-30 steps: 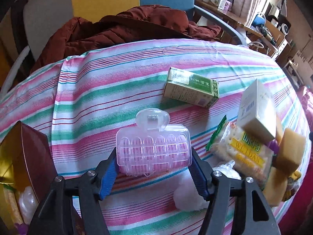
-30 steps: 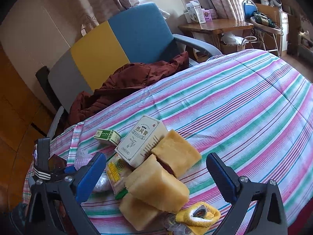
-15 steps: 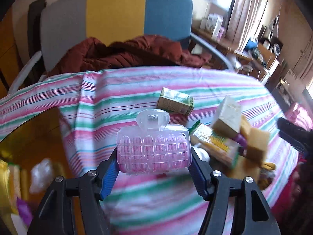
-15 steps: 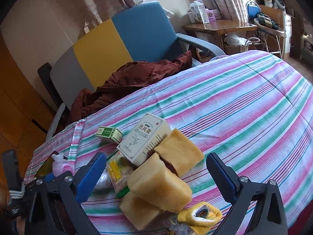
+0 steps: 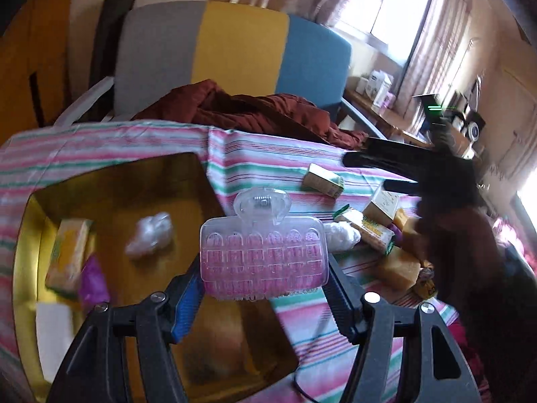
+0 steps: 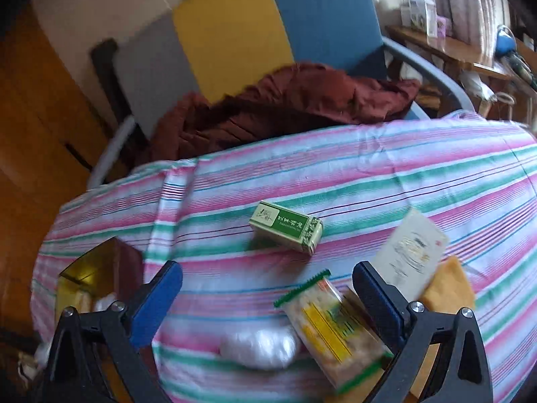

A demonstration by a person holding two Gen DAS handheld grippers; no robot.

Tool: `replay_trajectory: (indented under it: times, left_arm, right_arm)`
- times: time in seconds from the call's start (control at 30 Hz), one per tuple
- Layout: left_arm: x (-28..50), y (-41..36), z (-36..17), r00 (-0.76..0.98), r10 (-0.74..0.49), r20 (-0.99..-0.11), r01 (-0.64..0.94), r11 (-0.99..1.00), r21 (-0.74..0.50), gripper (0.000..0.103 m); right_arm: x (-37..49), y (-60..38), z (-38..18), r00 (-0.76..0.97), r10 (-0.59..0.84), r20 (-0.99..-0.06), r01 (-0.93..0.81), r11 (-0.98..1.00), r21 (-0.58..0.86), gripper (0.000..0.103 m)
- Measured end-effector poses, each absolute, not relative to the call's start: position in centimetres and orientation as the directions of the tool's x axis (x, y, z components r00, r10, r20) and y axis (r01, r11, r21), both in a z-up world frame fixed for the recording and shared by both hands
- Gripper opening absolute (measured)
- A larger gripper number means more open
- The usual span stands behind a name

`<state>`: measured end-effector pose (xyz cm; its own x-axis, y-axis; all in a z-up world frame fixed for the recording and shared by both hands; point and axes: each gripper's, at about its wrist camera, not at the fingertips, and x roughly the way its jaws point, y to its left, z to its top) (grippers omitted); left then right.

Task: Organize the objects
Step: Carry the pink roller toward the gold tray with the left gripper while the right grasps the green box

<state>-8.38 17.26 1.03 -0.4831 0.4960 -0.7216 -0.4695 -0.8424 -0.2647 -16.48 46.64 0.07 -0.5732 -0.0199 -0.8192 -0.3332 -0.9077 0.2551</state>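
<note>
Two blue pads of the left gripper [image 5: 263, 297] clamp the pink hair roller [image 5: 264, 263] above the near edge of the gold box [image 5: 20, 268]. Best to carry it further over the box interior before letting go. Beyond, the right gripper [image 6: 266, 297] hangs spread apart over the snack packet [image 6: 330, 324] and green carton [image 6: 287, 226].
</note>
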Motion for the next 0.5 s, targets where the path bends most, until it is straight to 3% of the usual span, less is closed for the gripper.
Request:
replay_trajectory:
  times: [0.2,0.4,0.43,0.47,0.5]
  left_arm:
    - [-8.2,12.9,0.7,-0.500,0.486,-0.717,-0.400,-0.864,-0.306,0.067]
    - [-8.3,10.2,0.0,-0.504,0.477,-0.720,-0.347,-0.875,-0.336,0.067]
    - [-8.2,10.0,-0.1,-0.506,0.475,-0.720,-0.343,-0.877,-0.338,0.067]
    - [-8.2,9.7,-0.2,-0.505,0.474,-0.721,-0.338,-0.878,-0.340,0.067]
    - [-8.2,9.5,-0.3,-0.504,0.472,-0.723,-0.333,-0.879,-0.341,0.067]
  right_arm:
    - [-22.4,48.1,-3.7,-0.445,0.017,-0.895,-0.450,-0.869,0.208,0.100]
    - [-24.3,49.5,-5.9,-0.402,-0.006,-0.915,-0.516,-0.824,0.233,0.099]
    - [-24.3,49.5,-6.0,-0.396,0.001,-0.918,-0.517,-0.826,0.222,0.095]
    - [-24.3,49.3,-6.0,-0.389,0.021,-0.921,-0.507,-0.840,0.195,0.076]
    - [-24.4,49.0,-5.9,-0.385,0.018,-0.923,-0.485,-0.855,0.185,0.077]
